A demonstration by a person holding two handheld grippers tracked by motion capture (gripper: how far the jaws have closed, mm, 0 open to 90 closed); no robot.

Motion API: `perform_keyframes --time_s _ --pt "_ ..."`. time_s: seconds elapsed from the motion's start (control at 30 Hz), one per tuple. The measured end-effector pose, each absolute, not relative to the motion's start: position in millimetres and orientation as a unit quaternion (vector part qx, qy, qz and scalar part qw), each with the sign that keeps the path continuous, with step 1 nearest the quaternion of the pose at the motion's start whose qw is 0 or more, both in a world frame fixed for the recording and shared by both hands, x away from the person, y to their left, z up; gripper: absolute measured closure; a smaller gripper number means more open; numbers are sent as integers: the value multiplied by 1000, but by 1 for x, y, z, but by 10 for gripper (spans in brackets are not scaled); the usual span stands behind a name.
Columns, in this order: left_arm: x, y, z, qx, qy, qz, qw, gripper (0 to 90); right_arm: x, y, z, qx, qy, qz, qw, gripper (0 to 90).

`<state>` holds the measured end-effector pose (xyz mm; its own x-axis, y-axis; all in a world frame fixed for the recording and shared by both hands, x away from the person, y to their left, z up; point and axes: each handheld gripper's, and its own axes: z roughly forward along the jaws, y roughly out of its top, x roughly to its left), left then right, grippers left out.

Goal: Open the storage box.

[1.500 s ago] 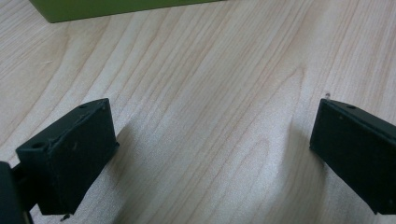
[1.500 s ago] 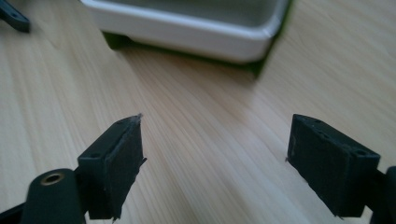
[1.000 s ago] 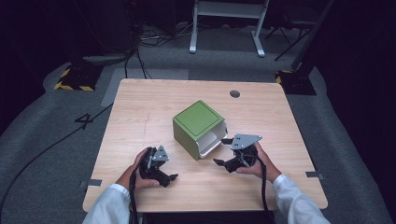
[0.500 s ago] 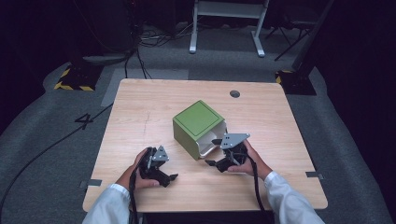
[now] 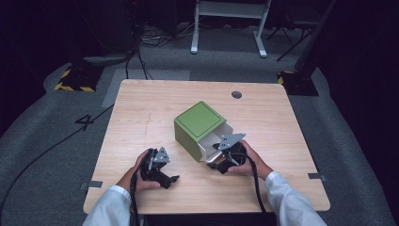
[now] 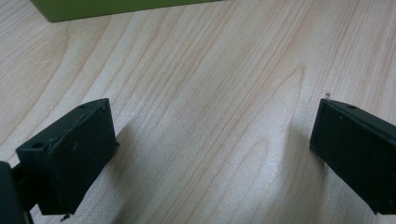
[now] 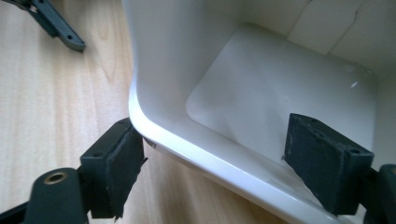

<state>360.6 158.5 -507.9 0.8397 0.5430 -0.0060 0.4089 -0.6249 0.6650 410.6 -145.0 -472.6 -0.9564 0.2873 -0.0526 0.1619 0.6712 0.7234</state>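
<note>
Straddling the near lip of the white plastic inner tray [image 7: 261,93], the right gripper [image 7: 229,163] has its fingers [image 7: 114,163] spread wide, one outside the rounded white wall and the other inside the hollow, with neither pad pressed against it yet; in the high view the same right gripper [image 5: 227,157] sits at the open mouth of the tray, which pokes out of the side of the green square-topped box [image 5: 200,123] lying on its side near the middle of the pale wooden surface [image 5: 155,101]. The left gripper [image 5: 160,170] rests low on the surface toward the person's edge, apart from the box, and its own view shows its fingers [image 6: 70,154] wide apart over bare wood grain, holding nothing, with a strip of the green box at the top of that view. The tray looks empty, thin-walled and glossy, so it is probably light, fairly stiff but a bit flexible at the rim, and slippery under rubber pads; the wall that the right fingers already bracket seems the sensible place to pinch, close to the rounded corner where the lip is stiffest. Since the green shell also looks light, it may slide along with the tray unless the left gripper steadies it against the pull
</note>
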Motion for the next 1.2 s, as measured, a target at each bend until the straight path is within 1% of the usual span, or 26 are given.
perform_keyframes --time_s 0.17,0.4,0.8,1.2 --pt "361 158 -508 896 266 98 342 5 408 -148 -476 126 911 387 69 215" --pt "360 158 -508 896 266 98 342 5 403 -157 -479 121 914 381 64 210" --pt "360 158 -508 896 267 98 342 5 391 -172 -482 119 914 382 65 200" --pt "360 159 -508 895 268 99 341 5 384 -177 -485 115 915 380 64 199"
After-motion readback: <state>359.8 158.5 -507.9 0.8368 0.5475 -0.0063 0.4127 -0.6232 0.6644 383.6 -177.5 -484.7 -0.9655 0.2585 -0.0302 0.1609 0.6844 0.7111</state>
